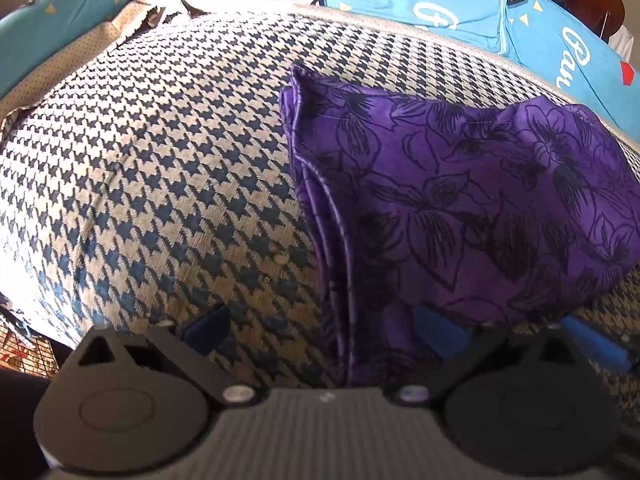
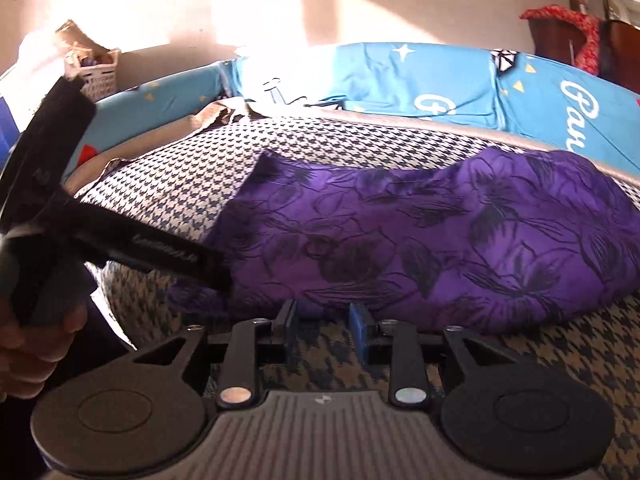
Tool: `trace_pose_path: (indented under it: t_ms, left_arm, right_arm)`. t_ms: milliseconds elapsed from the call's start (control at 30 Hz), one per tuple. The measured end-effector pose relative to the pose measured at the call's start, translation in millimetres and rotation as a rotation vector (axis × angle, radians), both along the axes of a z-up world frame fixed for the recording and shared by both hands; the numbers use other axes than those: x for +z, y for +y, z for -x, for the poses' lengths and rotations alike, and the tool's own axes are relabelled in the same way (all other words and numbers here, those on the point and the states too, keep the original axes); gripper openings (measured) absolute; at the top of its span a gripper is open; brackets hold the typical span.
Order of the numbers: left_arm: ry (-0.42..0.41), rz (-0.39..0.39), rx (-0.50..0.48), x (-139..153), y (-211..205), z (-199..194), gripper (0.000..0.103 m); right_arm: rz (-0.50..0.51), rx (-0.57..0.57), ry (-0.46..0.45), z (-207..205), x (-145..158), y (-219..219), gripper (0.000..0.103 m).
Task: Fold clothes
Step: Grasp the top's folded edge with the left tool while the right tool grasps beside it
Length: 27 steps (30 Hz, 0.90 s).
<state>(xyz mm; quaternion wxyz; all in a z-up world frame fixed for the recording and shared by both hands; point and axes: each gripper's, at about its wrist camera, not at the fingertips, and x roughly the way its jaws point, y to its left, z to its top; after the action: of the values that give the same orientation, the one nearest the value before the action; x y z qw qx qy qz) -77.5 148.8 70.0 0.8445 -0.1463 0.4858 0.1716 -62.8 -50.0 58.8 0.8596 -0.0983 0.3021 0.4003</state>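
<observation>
The purple floral cloth [image 1: 460, 200] lies folded into a thick bundle on the houndstooth cover [image 1: 160, 168], toward the right half of the surface. Several stacked hems run along its left edge in the left wrist view, one above the other. In the right wrist view the same cloth [image 2: 420, 240] is a low mound, rounded and puffy at its right end, flatter at its left.

The left gripper [image 1: 324, 330] sits low over the cover at the cloth's near edge. Its jaws stand wide apart: the left blue pad [image 1: 208, 326] is over bare houndstooth, and the right one [image 1: 436, 330] is partly under the overhanging purple fabric. The near edge of the cloth runs down between them, but nothing is pinched. From the right wrist view this tool shows as a black body [image 2: 120, 240] slanting in from the left, its tip touching the cloth's left end, with the person's hand [image 2: 28, 344] wrapped around the handle at the frame's lower left.

The right gripper [image 2: 324, 332] hovers just in front of the cloth's near edge, level with the surface. Its blue pads [image 2: 358, 330] are a narrow gap apart, with only houndstooth visible between them; it holds nothing.

Beyond the cover lies a blue printed sheet [image 2: 400, 80] with white lettering, then a sunlit wall [image 2: 280, 8] and a white basket [image 2: 98, 76] to the left.
</observation>
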Motion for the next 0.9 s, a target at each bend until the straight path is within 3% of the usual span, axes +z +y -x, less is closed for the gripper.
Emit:
trace_pose_path:
  t_ms: [333,733,900]
  left_arm:
    - [0.014,0.064,-0.003,5.7,23.2,-15.8,0.103]
    - [-0.023,0.175,0.049,-0.4,30.3,-9.9,0.103]
    - [-0.028,0.202,0.063,0.4,34.6,-9.4,0.103]
  right_arm:
    - [0.066,0.172,-0.102,24.8,-8.5,38.1,0.048]
    - [0.198,0.315,-0.242,47.5,-27.7,76.3,0.050]
    - [0.277,0.346,-0.351,53.9,-39.5,89.8,0.050]
